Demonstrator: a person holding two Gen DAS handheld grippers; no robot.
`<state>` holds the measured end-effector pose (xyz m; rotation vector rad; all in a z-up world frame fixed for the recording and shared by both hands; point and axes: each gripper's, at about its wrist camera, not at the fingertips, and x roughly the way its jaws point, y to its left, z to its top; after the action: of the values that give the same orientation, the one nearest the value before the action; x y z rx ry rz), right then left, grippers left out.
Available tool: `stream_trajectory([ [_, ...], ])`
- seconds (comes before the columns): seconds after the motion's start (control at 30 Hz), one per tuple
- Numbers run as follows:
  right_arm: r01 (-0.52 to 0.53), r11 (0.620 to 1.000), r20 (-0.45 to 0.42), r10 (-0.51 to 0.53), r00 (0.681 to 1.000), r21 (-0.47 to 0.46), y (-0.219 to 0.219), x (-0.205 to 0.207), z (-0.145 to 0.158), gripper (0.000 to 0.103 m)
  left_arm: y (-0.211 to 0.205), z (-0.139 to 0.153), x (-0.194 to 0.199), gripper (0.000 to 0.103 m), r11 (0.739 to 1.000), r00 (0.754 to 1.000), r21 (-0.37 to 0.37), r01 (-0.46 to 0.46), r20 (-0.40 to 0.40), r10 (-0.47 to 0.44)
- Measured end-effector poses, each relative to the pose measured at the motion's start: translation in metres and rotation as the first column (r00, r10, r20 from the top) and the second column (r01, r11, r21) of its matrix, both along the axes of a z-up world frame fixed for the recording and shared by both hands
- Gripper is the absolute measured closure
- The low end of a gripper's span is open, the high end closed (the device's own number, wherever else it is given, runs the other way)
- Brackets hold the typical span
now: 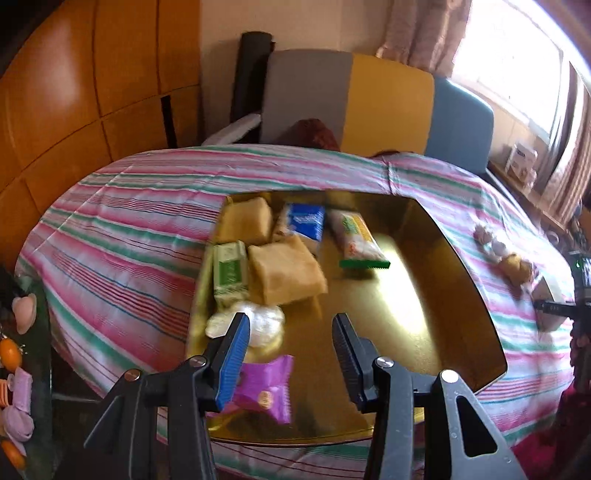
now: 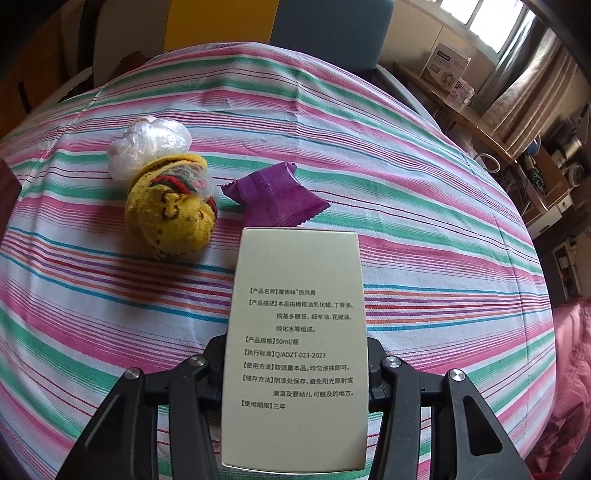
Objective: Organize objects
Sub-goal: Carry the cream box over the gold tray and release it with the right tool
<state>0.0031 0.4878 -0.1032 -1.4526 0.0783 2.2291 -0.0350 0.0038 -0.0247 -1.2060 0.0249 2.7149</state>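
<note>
We record a striped cloth (image 1: pixel 122 236) in pink, green and white covering the table. Behind it we see a sofa back (image 1: pixel 388 99) in grey, yellow and blue panels. We note orange wooden panelling (image 1: pixel 74 92) at left, curtains (image 1: pixel 424 29) by a bright window, and a white carton (image 2: pixel 445 68) on a wooden side ledge.

tray (image 1: pixel 436 258) R half bare, reachable | L half packed w/ packets | sock ball (image 2: pixel 170 206), purple sachet (image 2: pixel 275 201) block cloth ahead
</note>
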Motion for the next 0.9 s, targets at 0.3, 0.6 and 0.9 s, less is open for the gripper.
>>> stream_trajectory([
  [0.3,-0.141,0.989,-0.191,0.129,0.973,-0.047,-0.071,0.0,0.079,0.053,-0.055,0.001,-0.004,0.056,0.99,0.99,-0.002,-0.138,-0.003,0.138],
  [0.6,-0.56,0.814,-0.281,0.507,0.815,-0.153,-0.286,-0.048,0.107,0.052,-0.067,-0.009,-0.004,0.056,0.988,0.988,0.013,-0.152,0.018,0.152],
  [0.9,-0.558,0.764,-0.13,0.548,0.826,-0.324,-0.384,-0.102,0.034,0.051,-0.073,-0.021,-0.007,0.056,0.986,0.985,0.03,-0.166,0.06,0.164],
])
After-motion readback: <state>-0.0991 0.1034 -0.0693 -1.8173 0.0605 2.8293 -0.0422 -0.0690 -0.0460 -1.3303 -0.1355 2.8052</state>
